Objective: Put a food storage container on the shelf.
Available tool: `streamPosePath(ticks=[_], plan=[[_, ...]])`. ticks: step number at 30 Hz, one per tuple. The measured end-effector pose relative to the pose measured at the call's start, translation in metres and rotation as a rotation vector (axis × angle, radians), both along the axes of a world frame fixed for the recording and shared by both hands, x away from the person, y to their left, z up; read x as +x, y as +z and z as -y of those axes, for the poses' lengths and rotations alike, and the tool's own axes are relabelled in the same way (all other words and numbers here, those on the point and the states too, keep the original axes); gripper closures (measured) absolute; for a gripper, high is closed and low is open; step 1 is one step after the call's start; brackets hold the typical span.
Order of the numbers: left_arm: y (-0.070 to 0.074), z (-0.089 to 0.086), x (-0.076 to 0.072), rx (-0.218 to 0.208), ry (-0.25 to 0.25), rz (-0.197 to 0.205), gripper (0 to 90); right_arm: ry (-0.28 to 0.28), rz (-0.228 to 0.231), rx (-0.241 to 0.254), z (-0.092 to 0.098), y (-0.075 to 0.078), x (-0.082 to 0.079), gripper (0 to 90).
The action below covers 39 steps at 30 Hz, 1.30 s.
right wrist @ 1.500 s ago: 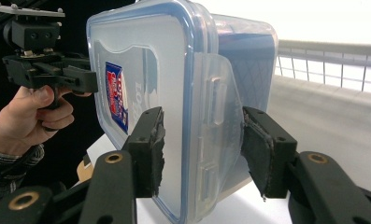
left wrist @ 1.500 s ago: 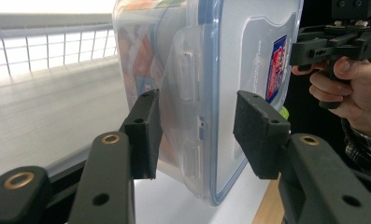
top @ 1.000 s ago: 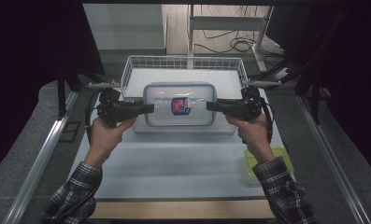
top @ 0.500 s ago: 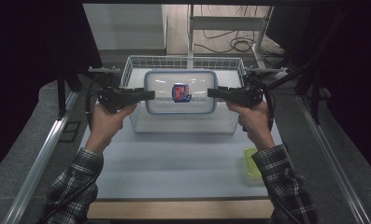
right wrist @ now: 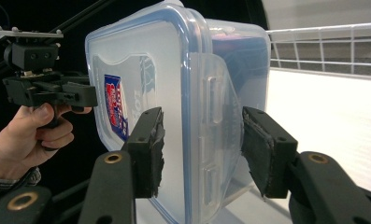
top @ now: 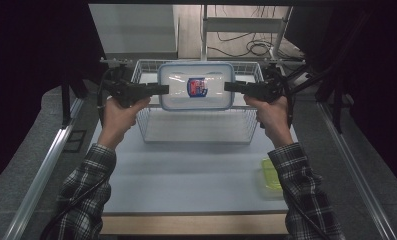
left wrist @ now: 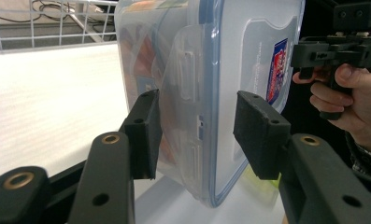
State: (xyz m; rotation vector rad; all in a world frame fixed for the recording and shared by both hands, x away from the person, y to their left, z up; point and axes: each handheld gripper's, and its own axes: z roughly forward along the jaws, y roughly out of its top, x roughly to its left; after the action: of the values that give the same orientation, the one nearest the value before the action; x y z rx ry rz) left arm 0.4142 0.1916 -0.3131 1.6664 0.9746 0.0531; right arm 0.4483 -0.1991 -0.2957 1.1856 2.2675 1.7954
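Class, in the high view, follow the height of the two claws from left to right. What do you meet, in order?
Left hand → left claw → container → right claw → right hand.

A clear plastic container with a blue-rimmed lid sits edge-on between the right gripper and its black pads. Beyond the container, a hand grips the left gripper; a wire basket stands behind.
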Motion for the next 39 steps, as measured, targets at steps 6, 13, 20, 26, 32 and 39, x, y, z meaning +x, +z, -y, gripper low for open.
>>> streamPosePath(ticks=[6, 13, 20, 26, 32, 39], plan=[[-0.002, 0.000, 0.012, -0.007, 0.008, -0.013, 51.9, -0.014, -0.013, 0.001, 0.000, -0.003, 0.010, 50.1], [-0.007, 0.000, 0.021, -0.001, 0.019, -0.023, 51.6, -0.035, -0.028, -0.012, -0.004, -0.008, 0.018, 48.2], [-0.009, -0.001, 0.023, -0.003, 0.034, -0.004, 50.7, -0.044, -0.022, -0.019, -0.007, -0.010, 0.022, 47.6], [-0.009, 0.001, 0.023, 0.003, 0.061, 0.021, 48.9, -0.062, -0.026, -0.006, -0.008, -0.011, 0.025, 47.0], [-0.009, 0.002, 0.024, 0.019, 0.073, 0.037, 47.9, -0.078, -0.010, -0.020, -0.010, -0.010, 0.026, 46.5], [-0.009, 0.005, 0.025, 0.050, 0.084, 0.042, 47.3, -0.084, 0.013, -0.052, -0.012, -0.010, 0.024, 45.2]])
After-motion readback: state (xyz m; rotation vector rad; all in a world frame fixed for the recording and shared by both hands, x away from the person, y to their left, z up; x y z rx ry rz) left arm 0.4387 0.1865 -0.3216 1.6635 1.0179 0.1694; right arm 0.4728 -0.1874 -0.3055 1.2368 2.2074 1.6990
